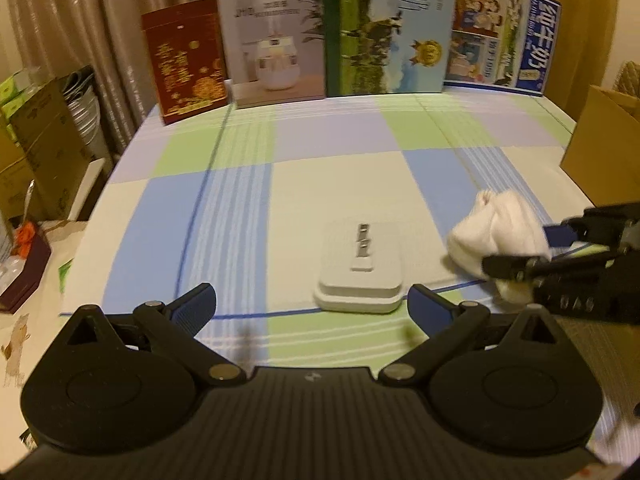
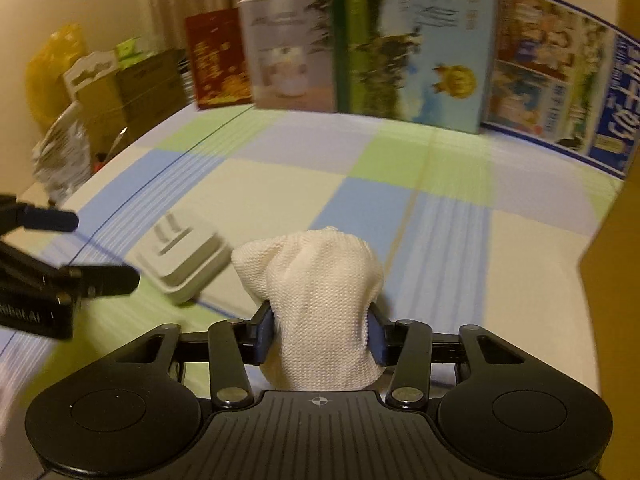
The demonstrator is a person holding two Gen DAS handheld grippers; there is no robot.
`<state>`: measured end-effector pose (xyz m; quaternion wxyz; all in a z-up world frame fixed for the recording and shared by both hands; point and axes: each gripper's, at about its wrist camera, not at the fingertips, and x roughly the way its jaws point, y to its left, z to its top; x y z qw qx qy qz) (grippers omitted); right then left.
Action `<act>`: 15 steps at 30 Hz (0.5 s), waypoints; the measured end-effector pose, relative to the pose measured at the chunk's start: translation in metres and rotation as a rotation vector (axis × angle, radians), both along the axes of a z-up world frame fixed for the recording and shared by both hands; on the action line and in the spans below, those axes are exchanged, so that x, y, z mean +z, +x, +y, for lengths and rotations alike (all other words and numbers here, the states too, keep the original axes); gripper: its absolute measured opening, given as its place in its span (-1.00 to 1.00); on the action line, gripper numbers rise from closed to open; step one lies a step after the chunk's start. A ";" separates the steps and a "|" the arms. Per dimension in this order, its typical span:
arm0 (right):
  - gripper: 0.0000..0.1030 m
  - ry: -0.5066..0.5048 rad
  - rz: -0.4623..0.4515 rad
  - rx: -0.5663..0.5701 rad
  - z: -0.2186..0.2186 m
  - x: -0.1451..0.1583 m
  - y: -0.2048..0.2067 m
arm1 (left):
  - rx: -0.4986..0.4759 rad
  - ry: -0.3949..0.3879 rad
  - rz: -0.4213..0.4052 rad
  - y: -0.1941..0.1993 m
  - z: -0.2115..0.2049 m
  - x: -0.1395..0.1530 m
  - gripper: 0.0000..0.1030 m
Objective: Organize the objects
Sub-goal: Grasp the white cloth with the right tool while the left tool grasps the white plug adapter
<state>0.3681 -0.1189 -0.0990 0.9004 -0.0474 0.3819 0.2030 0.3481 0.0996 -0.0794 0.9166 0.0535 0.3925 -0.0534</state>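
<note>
White plug adapter (image 1: pixel 360 276) sits low centre, just ahead of your left gripper (image 1: pixel 312 300) — jaws spread, empty. At right, your right gripper (image 2: pixel 320 330) clenches the knitted sock (image 2: pixel 316 300). Carry step, I judge — next choose its spot.

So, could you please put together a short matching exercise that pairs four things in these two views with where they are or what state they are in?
Things:
1. white sock
2. white charger
3. left gripper
4. red box

Descriptions:
A. open, holding nothing
B. standing at the far left of the row of boxes
C. lying flat on the checked cloth, prongs up
D. clamped between the fingers of the right gripper

Pairs: 1-D, 2-C, 3-A, 4-B
</note>
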 end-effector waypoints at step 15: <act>-0.15 0.009 0.016 -0.038 -0.016 0.006 0.005 | -0.048 0.006 0.007 0.038 -0.032 -0.023 0.51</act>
